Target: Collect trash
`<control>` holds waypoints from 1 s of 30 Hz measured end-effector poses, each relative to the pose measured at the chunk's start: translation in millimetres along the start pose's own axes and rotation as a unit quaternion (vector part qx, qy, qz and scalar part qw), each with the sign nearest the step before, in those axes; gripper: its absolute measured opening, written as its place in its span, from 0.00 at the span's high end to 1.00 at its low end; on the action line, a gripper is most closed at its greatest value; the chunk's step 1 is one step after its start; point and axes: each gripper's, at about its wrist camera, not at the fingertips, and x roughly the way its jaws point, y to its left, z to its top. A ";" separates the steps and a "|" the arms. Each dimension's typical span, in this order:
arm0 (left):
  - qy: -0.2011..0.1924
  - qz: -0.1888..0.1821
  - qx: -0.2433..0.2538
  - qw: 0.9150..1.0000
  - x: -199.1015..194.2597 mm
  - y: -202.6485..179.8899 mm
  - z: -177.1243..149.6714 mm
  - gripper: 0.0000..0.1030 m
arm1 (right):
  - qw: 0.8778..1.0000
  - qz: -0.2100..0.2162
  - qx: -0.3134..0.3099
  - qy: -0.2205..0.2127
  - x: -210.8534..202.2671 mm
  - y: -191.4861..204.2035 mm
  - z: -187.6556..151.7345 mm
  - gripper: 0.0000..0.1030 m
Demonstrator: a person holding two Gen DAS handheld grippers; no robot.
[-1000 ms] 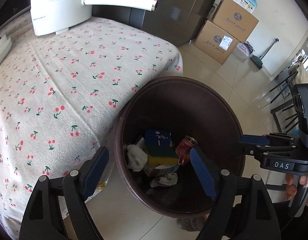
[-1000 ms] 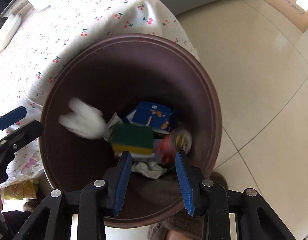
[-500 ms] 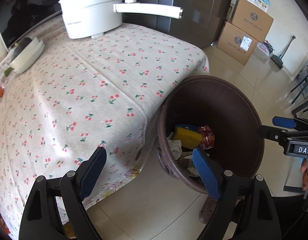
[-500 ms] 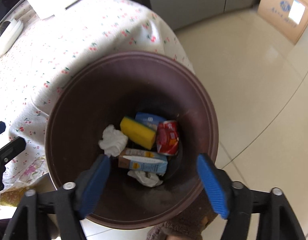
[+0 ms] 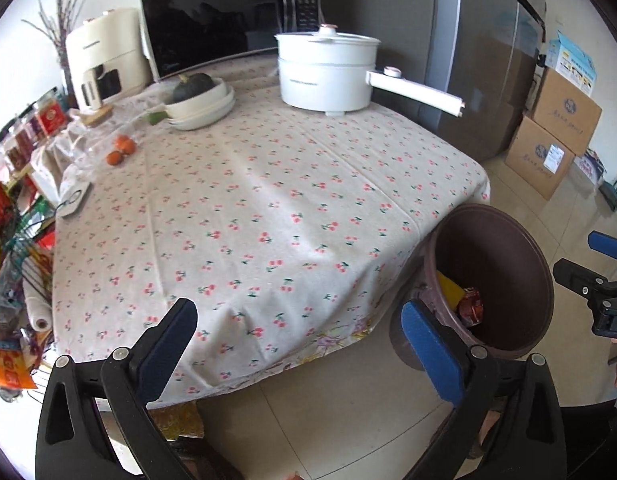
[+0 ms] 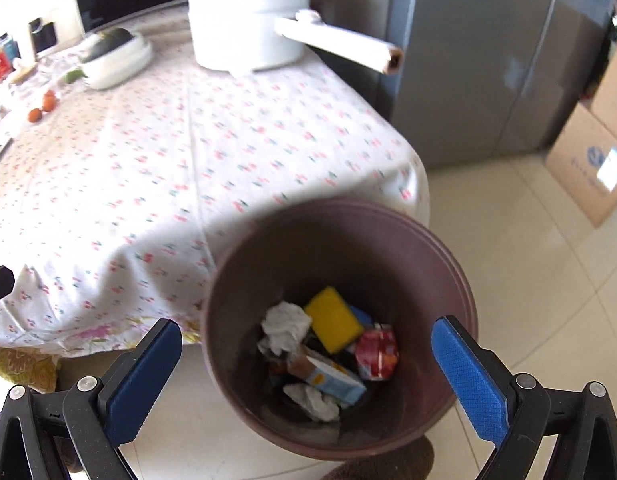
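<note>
Now over the brown bin [image 6: 340, 360] with both tools empty: left hand-held gripper [image 5: 304, 336] spread wide with nothing between the pads, jaws having just been opening; right hand-held gripper [image 6: 304, 360] likewise wide and empty above the bin mouth, jaws having just been opening too. Trash lying at the bottom of the bin, which stands on the floor tiles just beside the corner of the worktop [image 5: 268, 208] under its cherry-print cloth. Judged near the end: no loose trash visible on the cloth in either view, so best to sweep the eye across the worktop once more before quitting, to keep both tools high enough to clear the bin rim, and to steer well clear of the long handle of the white pot [image 5: 328, 72], which overhangs the edge and would tip easily if knocked. By count in the bin: one yellow sponge [image 6: 334, 324], one red crushed can [image 6: 376, 354], one small carton [image 6: 328, 376], two crumpled white tissues [image 6: 284, 326], plus a blue box mostly hidden beneath. On the worktop: one white pot, one stack of pale dishes [image 5: 200, 106] holding a dark squash, and two small orange fruits [image 5: 120, 150]; none of these looking like trash.
</note>
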 end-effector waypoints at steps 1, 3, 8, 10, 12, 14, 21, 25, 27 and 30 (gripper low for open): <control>-0.007 0.007 -0.007 1.000 -5.2 5.6 -2.1 0.00 | 1.000 0.001 -0.007 -0.010 -3.5 7.0 0.2 0.00; -0.017 0.012 -0.022 1.000 -12.2 15.2 -5.4 0.00 | 0.999 0.002 -0.017 -0.030 -11.9 20.7 1.0 0.00; -0.048 0.024 -0.035 0.998 -24.3 25.2 -13.1 0.00 | 0.996 -0.004 -0.037 -0.087 -27.4 49.2 6.9 0.00; -0.060 0.029 -0.045 0.997 -27.8 30.9 -14.4 0.00 | 0.994 -0.007 -0.042 -0.104 -30.9 55.9 10.2 0.00; -0.071 0.031 -0.055 0.996 -30.3 35.3 -13.9 0.00 | 0.993 -0.004 -0.039 -0.115 -32.5 58.6 12.3 0.00; -0.078 0.032 -0.063 0.994 -32.4 38.1 -13.1 0.00 | 0.992 0.001 -0.031 -0.120 -32.9 58.2 14.4 0.00; -0.085 0.027 -0.067 0.994 -34.5 35.8 -12.1 0.00 | 0.992 0.009 -0.027 -0.123 -30.9 62.0 16.5 0.00; -0.084 0.026 -0.066 0.994 -33.9 34.3 -13.0 0.00 | 0.992 0.007 -0.034 -0.125 -31.0 65.0 15.4 0.00; -0.085 0.026 -0.065 0.994 -34.3 33.6 -13.2 0.00 | 0.992 0.009 -0.033 -0.124 -30.9 65.0 15.5 0.00; -0.082 0.019 -0.067 0.994 -34.8 33.3 -13.0 0.00 | 0.992 0.009 -0.032 -0.124 -31.3 63.8 15.8 0.00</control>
